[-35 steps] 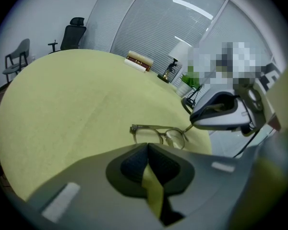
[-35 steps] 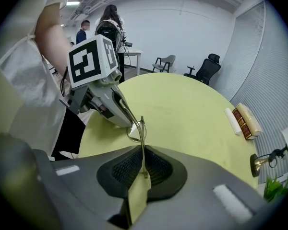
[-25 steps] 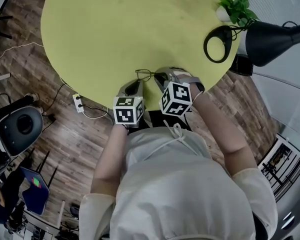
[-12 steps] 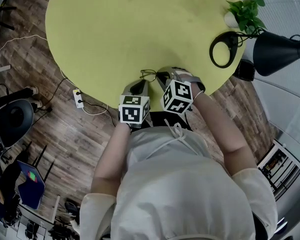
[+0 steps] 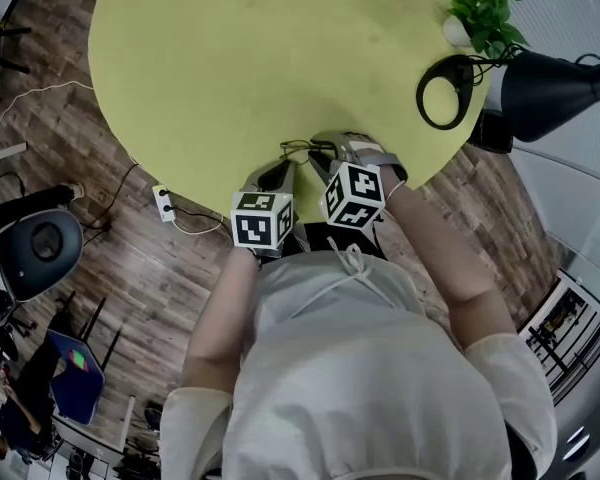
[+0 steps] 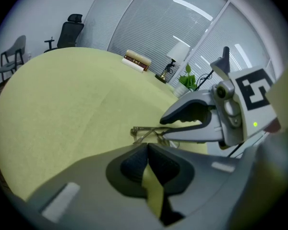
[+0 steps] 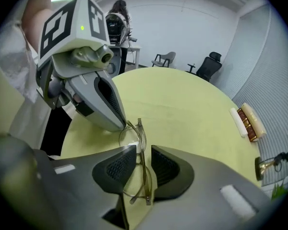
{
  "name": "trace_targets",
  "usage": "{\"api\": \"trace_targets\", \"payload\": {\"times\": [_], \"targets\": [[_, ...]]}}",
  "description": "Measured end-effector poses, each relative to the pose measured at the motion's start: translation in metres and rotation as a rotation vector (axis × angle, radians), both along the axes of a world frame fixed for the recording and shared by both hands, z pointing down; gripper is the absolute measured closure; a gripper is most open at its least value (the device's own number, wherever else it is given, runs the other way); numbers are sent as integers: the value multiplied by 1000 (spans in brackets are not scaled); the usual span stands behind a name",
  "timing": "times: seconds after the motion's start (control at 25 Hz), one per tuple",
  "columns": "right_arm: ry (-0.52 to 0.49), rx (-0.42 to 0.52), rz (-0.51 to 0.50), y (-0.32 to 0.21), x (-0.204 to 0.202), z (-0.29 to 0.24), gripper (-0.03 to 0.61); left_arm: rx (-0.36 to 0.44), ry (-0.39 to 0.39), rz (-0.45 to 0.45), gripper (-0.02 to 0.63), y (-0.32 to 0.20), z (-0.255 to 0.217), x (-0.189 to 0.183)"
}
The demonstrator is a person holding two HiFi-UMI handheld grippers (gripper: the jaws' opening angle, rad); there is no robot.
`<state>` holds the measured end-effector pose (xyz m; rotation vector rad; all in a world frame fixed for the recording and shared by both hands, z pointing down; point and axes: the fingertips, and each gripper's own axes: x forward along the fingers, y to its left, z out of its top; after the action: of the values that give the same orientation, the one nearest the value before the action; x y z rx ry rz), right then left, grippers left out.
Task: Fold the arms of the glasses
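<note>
Thin metal-rimmed glasses (image 5: 298, 150) lie on the round yellow-green table (image 5: 240, 58), near its front edge. In the right gripper view the glasses (image 7: 140, 150) run edge-on between the two pads of my right gripper (image 7: 143, 156). Its jaws are opening, with a gap on each side of the frame. My left gripper (image 6: 148, 146) is shut, and the glasses (image 6: 149, 133) show just beyond its tips. Seen from the right gripper view, the left gripper (image 7: 123, 124) has its tip against the far end of the frame. I cannot tell whether it pinches the frame.
A black desk lamp (image 5: 550, 88) with a ring-shaped base (image 5: 442, 90) and a potted plant (image 5: 485, 18) stand at the table's right rim. A long box (image 7: 249, 121) lies further back. A power strip (image 5: 164, 204) and a chair (image 5: 40, 253) are on the wooden floor to the left.
Both grippers stay at the glasses near the table's front edge. Only the head view has shifted slightly.
</note>
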<state>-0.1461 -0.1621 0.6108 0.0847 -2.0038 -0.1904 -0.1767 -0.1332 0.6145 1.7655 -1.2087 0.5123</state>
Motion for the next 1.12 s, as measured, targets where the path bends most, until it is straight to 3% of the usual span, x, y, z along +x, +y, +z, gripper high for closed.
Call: {"api": "trace_targets", "payload": {"times": [0.12, 0.36, 0.52, 0.72, 1.0, 1.12], "targets": [[-74, -22, 79, -2, 0, -20, 460, 53, -2, 4, 607, -4, -22, -3], [-263, 2, 266, -12, 5, -85, 497, 221, -68, 16, 607, -22, -84, -19], [-405, 71, 435, -22, 19, -137, 563, 355, -114, 30, 607, -37, -140, -23], [-589, 186, 643, -37, 41, -199, 578, 561, -169, 54, 607, -53, -217, -20], [-730, 206, 673, -18, 55, -249, 580, 725, -148, 66, 607, -50, -294, -4], [-760, 217, 704, -16, 61, -260, 580, 752, -152, 57, 607, -47, -306, -2]]}}
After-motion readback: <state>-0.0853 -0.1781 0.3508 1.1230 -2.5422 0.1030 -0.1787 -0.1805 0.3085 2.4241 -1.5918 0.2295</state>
